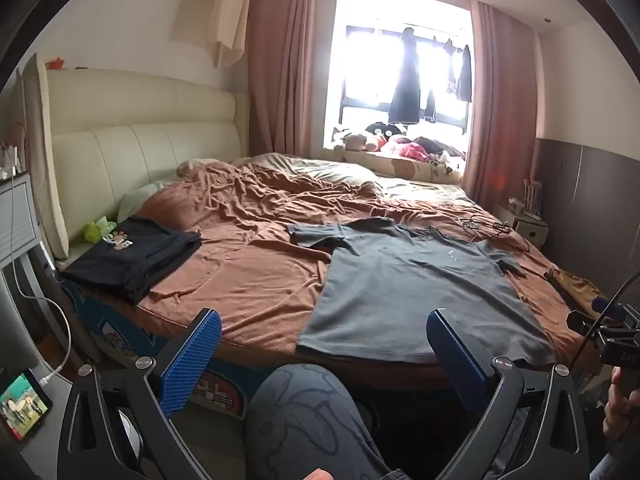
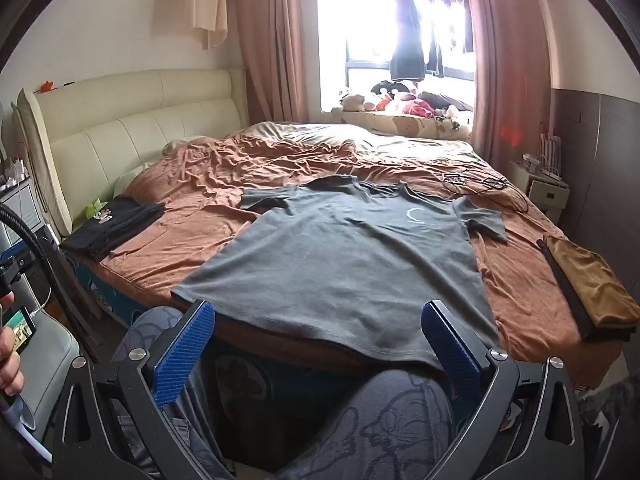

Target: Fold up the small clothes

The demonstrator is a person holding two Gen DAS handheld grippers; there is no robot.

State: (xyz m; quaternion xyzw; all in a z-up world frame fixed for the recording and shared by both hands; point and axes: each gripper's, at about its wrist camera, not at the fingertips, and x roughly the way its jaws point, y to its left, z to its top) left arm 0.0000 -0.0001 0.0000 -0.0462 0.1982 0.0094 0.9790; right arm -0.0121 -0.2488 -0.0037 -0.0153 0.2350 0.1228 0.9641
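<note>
Both the left gripper [image 1: 324, 354] and the right gripper [image 2: 320, 344] are hovering short of the grey T-shirt [image 2: 340, 256], jaws spread wide and holding nothing. The shirt is lying flat on the bed [image 2: 520, 280], hem nearest. Left of the shirt, folded black clothes [image 1: 136, 256] are sitting.

Daylight blazing through the blown-out curtained window [image 1: 404, 56], dimmer foreground in soft shadow, fisheye bending and black vignetting at corners
</note>
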